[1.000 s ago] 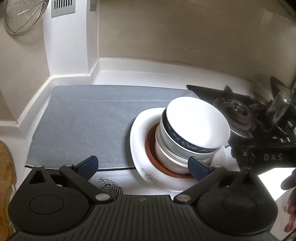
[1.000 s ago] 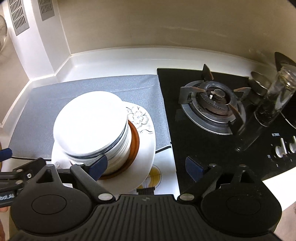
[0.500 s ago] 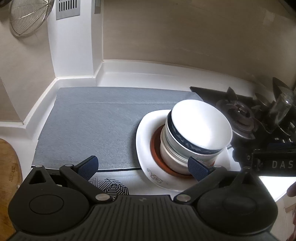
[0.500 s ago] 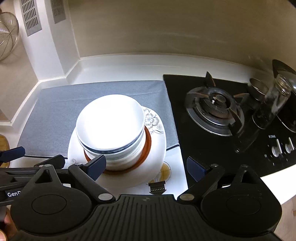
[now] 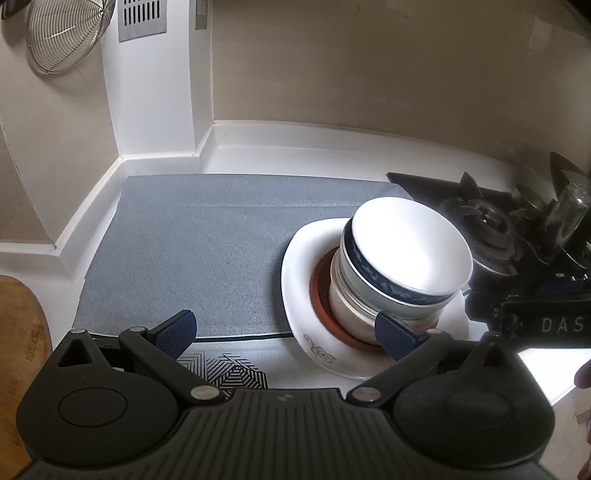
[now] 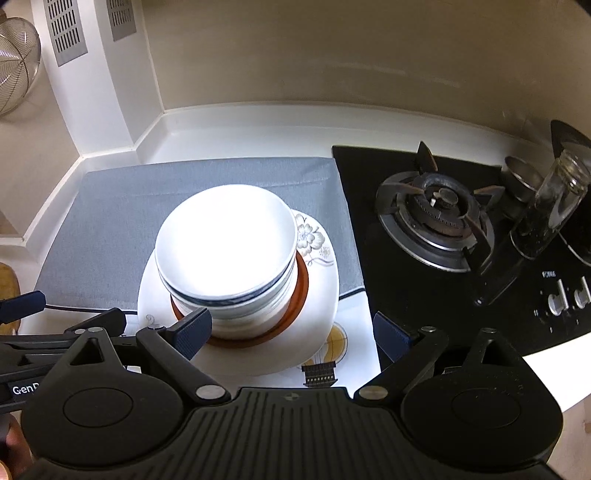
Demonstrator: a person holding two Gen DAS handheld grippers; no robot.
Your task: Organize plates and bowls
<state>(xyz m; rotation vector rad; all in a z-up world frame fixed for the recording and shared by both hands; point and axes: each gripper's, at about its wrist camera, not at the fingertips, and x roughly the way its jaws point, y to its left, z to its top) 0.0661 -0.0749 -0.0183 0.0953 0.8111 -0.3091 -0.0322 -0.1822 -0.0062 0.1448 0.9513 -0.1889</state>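
A stack of white bowls (image 6: 225, 243), the top ones with a blue-patterned band (image 5: 384, 284), stands on a brown-rimmed plate (image 6: 301, 284), which lies on a white flower-printed plate (image 6: 317, 291). The whole pile sits at the right end of a grey mat (image 5: 207, 251). My left gripper (image 5: 291, 328) is open, short of the pile, its right fingertip in front of the lowest bowl. My right gripper (image 6: 295, 332) is open too, hovering near the pile's front with nothing between its fingers. In the right wrist view the left gripper's body (image 6: 55, 332) shows at the lower left.
A black gas hob (image 6: 436, 218) with burner and knobs lies right of the mat, with a glass jar (image 6: 550, 206) standing on it. A wire strainer (image 5: 62, 33) hangs on the left wall. A wooden board (image 5: 18, 332) is at the far left. White patterned mats lie by the counter's front edge.
Both grippers have pulled back and risen from the pile, so the stack looks smaller and more centred in the right wrist view. The dishes have not moved.
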